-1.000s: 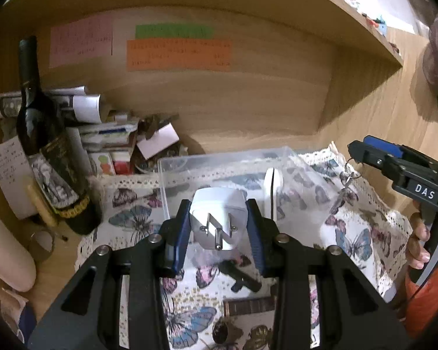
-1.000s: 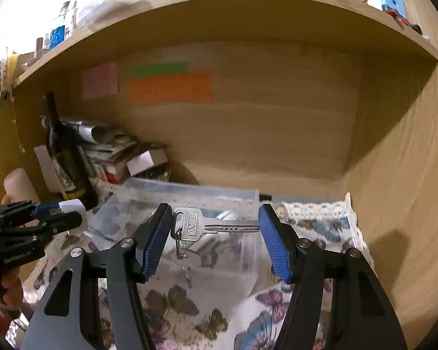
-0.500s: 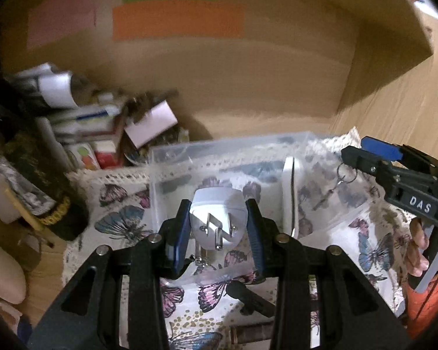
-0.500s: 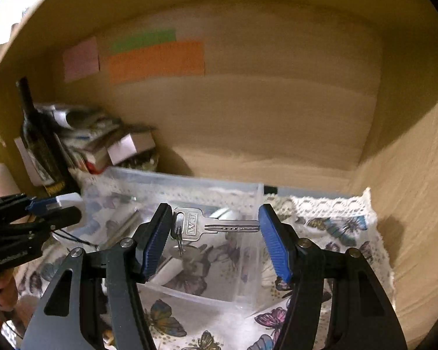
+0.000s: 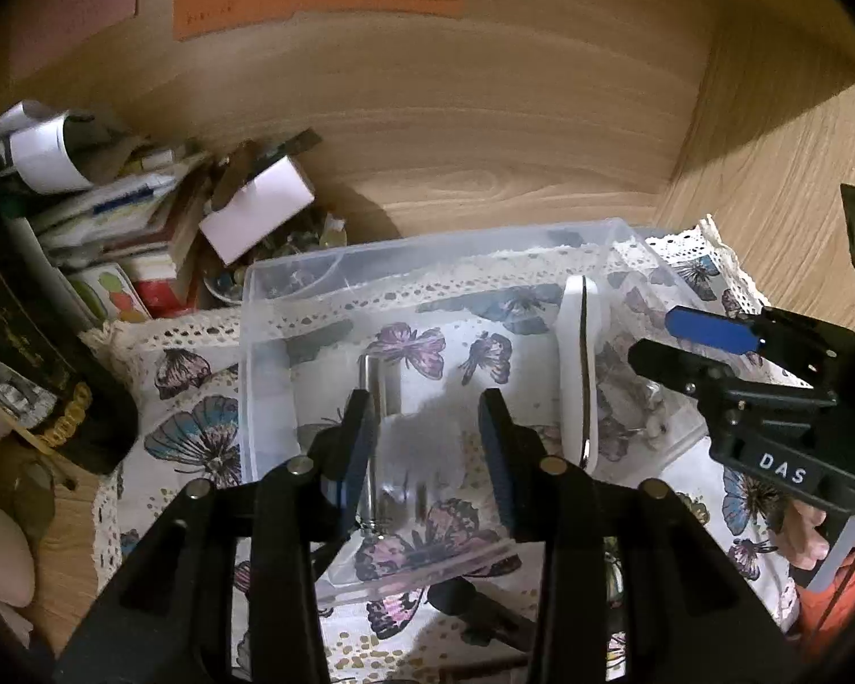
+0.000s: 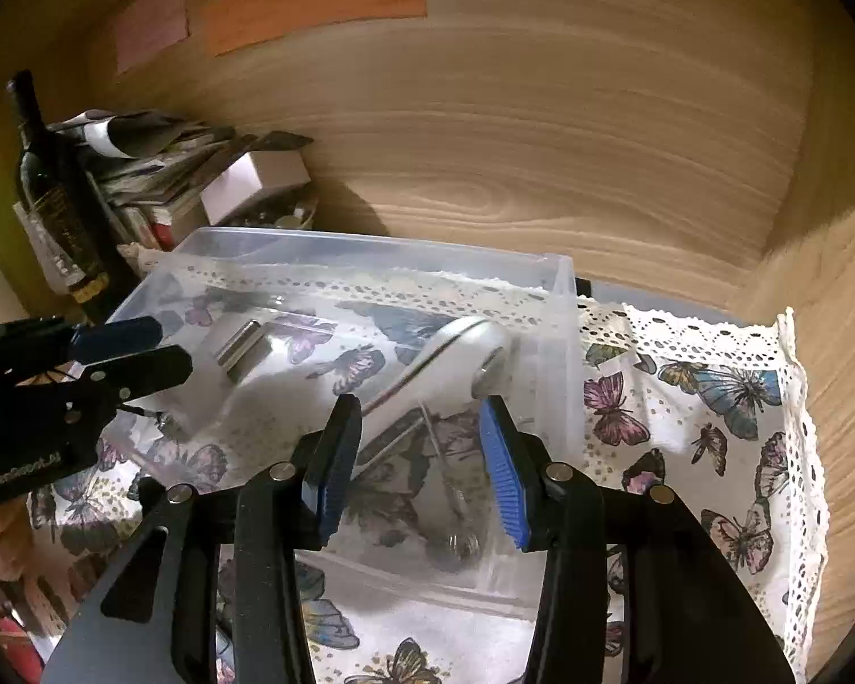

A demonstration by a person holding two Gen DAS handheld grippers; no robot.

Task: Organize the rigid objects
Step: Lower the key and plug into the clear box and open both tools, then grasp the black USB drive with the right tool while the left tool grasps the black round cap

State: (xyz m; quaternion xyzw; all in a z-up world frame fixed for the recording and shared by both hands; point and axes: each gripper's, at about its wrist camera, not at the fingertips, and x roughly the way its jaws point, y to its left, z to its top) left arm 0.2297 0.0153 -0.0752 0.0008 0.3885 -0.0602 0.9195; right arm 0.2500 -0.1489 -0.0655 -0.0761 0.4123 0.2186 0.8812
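Both my tongs, left point(image 5: 427, 444) and right point(image 6: 422, 461), hung open and empty above the clear bin point(image 6: 561, 342); a blurred plug point(image 5: 422, 444) lay between my left jaws.

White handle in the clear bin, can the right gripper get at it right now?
Probably yes. The right gripper is open above the lidless clear bin, and the white handle lies just ahead of it, uncovered.

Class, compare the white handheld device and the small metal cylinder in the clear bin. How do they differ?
The white device is plastic with a chrome strip; the cylinder is bare silver metal. The device is longer and curved; the cylinder is short and straight. Both lie inside the clear bin.
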